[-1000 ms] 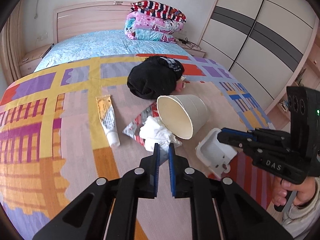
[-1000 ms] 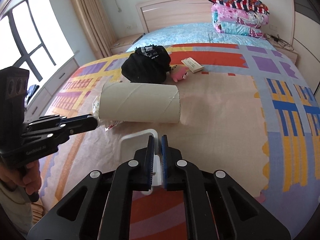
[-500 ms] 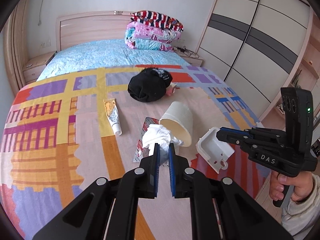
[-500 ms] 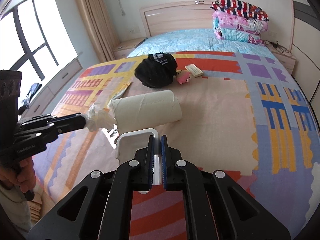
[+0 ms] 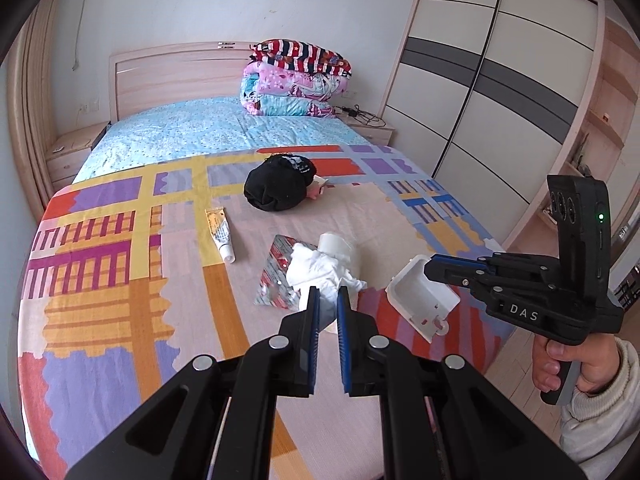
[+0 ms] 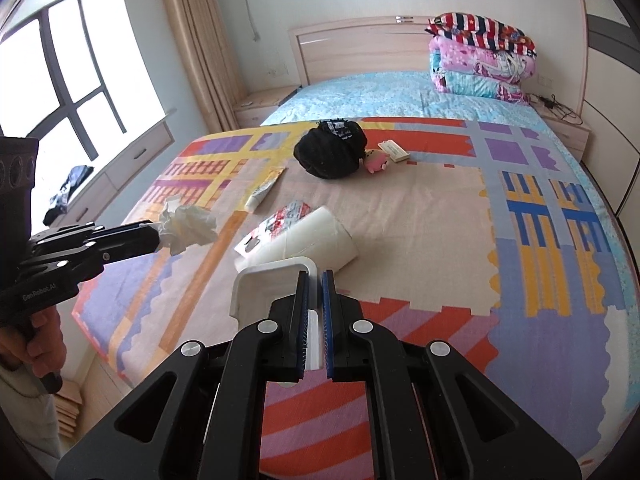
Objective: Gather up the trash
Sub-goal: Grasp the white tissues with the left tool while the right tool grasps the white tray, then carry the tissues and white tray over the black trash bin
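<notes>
My left gripper (image 5: 325, 300) is shut on a crumpled white tissue (image 5: 320, 270) and holds it in the air above the bed; it also shows in the right wrist view (image 6: 188, 226). My right gripper (image 6: 314, 280) is shut on the edge of a white plastic box (image 6: 268, 292), also seen in the left wrist view (image 5: 420, 298), near the bed's foot. A white paper cup (image 6: 304, 242) lies on its side on the bed, next to a red and silver wrapper (image 6: 276, 220). A tube (image 5: 220, 236) lies further left.
A black garment (image 5: 280, 186), a small pink toy (image 6: 376, 160) and a card (image 6: 394, 151) lie mid-bed. Folded quilts (image 5: 298, 80) are stacked at the headboard. A wardrobe (image 5: 500, 92) stands to the right, a window (image 6: 52, 92) to the left.
My left gripper has lifted the tissue off the bed and pulled back with it. Both grippers have moved back from the bed; the cup and wrapper look further away.
</notes>
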`<state>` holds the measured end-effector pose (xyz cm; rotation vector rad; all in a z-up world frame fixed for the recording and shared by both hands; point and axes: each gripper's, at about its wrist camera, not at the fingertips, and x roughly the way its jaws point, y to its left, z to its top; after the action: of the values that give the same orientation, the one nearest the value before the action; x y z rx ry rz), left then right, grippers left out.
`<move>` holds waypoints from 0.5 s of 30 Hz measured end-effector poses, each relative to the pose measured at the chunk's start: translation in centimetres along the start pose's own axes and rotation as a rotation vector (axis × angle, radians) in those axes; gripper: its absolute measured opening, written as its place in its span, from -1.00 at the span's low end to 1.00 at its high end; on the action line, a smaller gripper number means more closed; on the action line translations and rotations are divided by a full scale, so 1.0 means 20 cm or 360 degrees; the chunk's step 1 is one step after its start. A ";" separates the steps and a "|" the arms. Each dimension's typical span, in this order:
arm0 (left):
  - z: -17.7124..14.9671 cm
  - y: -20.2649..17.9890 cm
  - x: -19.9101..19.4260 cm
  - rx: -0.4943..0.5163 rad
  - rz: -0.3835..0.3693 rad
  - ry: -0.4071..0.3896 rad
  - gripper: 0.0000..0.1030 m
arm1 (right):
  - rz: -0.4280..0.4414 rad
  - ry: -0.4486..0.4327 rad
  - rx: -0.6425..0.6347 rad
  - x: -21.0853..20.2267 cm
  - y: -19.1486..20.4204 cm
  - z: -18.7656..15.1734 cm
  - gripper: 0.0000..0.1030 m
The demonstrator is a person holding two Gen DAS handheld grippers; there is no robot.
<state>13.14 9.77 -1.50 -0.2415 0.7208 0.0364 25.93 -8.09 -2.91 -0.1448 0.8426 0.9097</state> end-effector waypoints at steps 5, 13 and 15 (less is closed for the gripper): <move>-0.06 -0.04 -0.06 0.0007 -0.0024 -0.0002 -0.84 | 0.0001 -0.0003 -0.0006 -0.04 0.01 -0.04 -0.86; -0.23 -0.11 -0.11 -0.0007 -0.0066 0.0032 -0.84 | 0.0024 0.0011 -0.0034 -0.11 0.06 -0.16 -0.86; -0.29 -0.13 -0.12 -0.0011 -0.0080 0.0041 -0.84 | 0.0033 0.0020 -0.0034 -0.12 0.07 -0.20 -0.86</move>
<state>7.95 6.01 -3.52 -0.2670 0.7401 -0.0119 21.79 -10.59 -3.62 -0.1608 0.8475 0.9380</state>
